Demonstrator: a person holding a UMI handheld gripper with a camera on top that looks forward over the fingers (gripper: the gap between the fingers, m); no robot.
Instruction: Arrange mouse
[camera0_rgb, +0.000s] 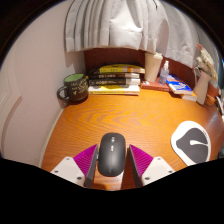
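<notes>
A dark grey mouse (113, 153) lies lengthwise between my fingers, over the wooden desk (120, 115) near its front edge. My gripper (113, 152) is shut on it, with the magenta pads (88, 160) pressing on its two sides. A white mouse pad (190, 135) lies on the desk to the right of the fingers, with a dark patch (194, 151) on it.
A dark green mug (74, 88) stands at the back left. A stack of books (118, 78) lies at the back by the curtain. A small bottle (165, 72) and more books (182, 88) are at the back right.
</notes>
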